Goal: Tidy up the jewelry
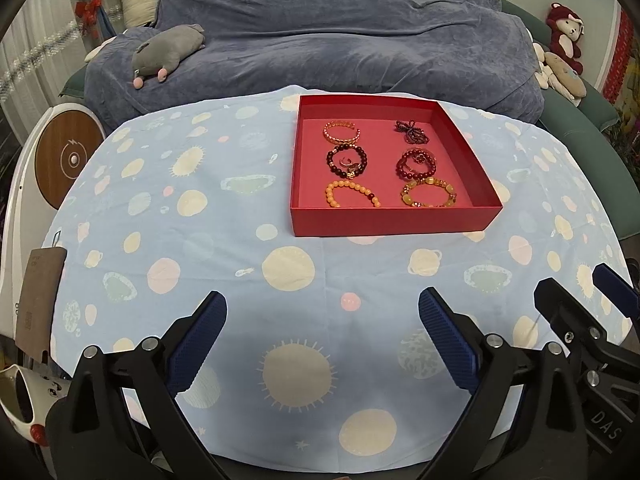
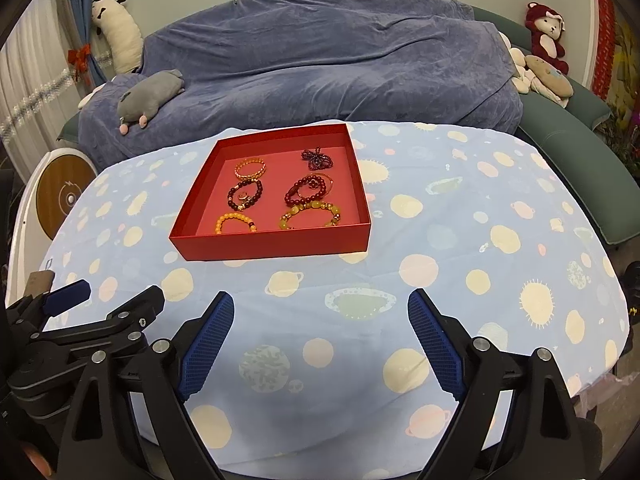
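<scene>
Toward the far edge of the table [image 1: 192,248], I find the red box [image 1: 394,222] resting flat on the planet-print cloth. Six pieces lie inside in two columns of three, apart from one another, which I judge a finished arrangement. Gold bangle [image 1: 343,131] sits at the far left, beaded cluster [image 1: 412,130] at the far right; round-bead bracelets fill the nearer rows, orange bracelet [image 1: 352,195] by the near wall. Box walls look stiff, smooth card; the cloth is soft and lightly creased. My left gripper [image 1: 322,334] and right gripper [image 2: 320,334] hang over bare cloth at the near edge, ribbed blue pads spread wide, nothing between them.
</scene>
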The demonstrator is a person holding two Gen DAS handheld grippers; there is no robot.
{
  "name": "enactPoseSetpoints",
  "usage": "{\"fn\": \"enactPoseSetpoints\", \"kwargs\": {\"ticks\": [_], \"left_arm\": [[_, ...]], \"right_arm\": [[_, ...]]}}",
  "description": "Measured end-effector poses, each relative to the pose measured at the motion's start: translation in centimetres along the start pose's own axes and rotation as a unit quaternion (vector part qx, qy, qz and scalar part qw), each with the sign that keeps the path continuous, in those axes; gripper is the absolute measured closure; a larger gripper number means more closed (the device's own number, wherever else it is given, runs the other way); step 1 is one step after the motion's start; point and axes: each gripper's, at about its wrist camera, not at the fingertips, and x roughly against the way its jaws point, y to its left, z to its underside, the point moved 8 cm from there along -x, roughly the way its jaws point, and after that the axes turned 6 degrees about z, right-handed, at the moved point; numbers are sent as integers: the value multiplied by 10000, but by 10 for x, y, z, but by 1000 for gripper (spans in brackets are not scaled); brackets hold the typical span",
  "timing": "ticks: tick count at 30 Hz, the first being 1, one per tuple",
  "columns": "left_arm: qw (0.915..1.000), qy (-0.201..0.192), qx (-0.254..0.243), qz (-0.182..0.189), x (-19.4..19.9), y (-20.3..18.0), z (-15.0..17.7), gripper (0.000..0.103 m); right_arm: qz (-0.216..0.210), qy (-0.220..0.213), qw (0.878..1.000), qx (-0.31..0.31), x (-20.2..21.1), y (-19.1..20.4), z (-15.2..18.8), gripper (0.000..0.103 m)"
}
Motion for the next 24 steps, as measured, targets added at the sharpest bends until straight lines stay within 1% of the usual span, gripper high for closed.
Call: {"fn": "enactPoseSetpoints", "kwargs": {"ticks": [1, 2, 3, 5, 15, 24], "left_arm": [[10000, -1, 1, -14, 0, 0, 0, 10], [10000, 4, 3, -34, 0, 0, 0, 10], [10000, 0, 15, -81, 0, 1, 0, 10], [10000, 5, 34, -52, -1, 2, 0, 10], [9999, 4, -77, -149, -2, 0, -2, 10], [9999, -24, -20, -165, -3, 1, -6, 10]], "right_arm": [[27, -26, 10000, 18, 0, 0, 0, 16], [55, -46, 10000, 27, 1, -1, -1, 13], [76, -48, 10000, 19, 1, -2, -1, 6], [61, -28, 10000, 3, 0, -3, 0, 6], [91, 31, 10000, -26, -3, -5, 0, 6], [97, 28, 9999, -21, -3, -5, 0, 6]]}}
